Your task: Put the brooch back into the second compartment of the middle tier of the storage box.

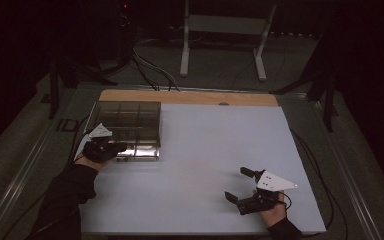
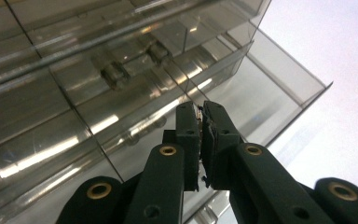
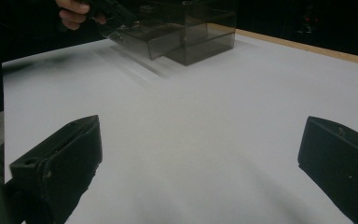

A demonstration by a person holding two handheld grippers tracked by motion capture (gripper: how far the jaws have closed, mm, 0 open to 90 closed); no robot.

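Left claw at a smoky plastic box, right claw idle on the white counter.

The left claw (image 2: 202,122) has its jaws pressed together at the near edge of the clear, compartmented box (image 1: 127,125), which sits at the far left of the counter (image 1: 205,150). The right claw (image 1: 239,185), jaws spread wide apart, hovers well apart from it near the front right edge, holding nothing.

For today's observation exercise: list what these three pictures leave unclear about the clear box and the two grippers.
- Clear box contents: high view too dark and small; glare in the left gripper view.
- What the left gripper pinches: its near-closed jaws hide it.
- Right gripper: jaw bases cut off by the frame's bottom edge.
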